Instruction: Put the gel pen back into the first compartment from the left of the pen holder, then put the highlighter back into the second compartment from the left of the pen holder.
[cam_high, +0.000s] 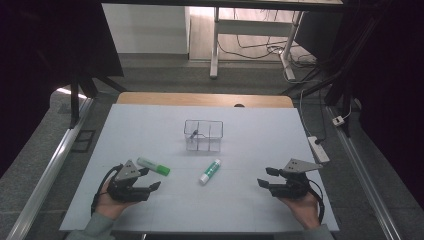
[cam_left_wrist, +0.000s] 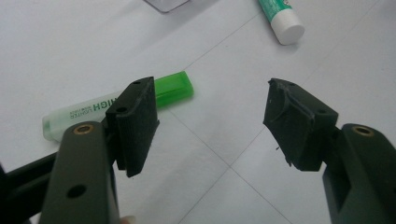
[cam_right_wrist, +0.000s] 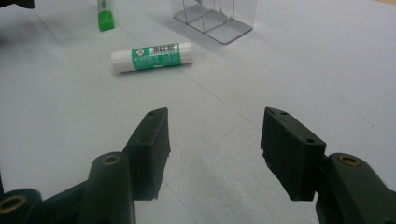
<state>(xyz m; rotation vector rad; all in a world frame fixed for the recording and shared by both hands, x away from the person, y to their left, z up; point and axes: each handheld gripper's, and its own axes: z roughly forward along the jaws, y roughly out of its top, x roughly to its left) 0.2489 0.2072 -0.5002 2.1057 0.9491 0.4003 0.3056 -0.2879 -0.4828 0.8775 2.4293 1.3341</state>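
At the lower left of the high view the left tongs (cam_high: 150, 179) rest low over the white surface (cam_high: 260, 145), jaws spread wide with nothing between them. A green highlighter (cam_high: 153, 166) lies just beyond them, its green cap pointing toward the middle of the frame; in the left gripper view the highlighter (cam_left_wrist: 93, 111) sits partly behind one jaw, whether touching it cannot be told. At the lower right, the right tongs (cam_high: 266, 178) are also held apart and empty. A green-and-white glue stick (cam_high: 210, 171) lies near the centre of the frame, between the two tongs and well apart from both (its white end points toward the bottom edge). Above it, at mid-frame, stands a clear plastic divided organizer (cam_high: 203, 135).
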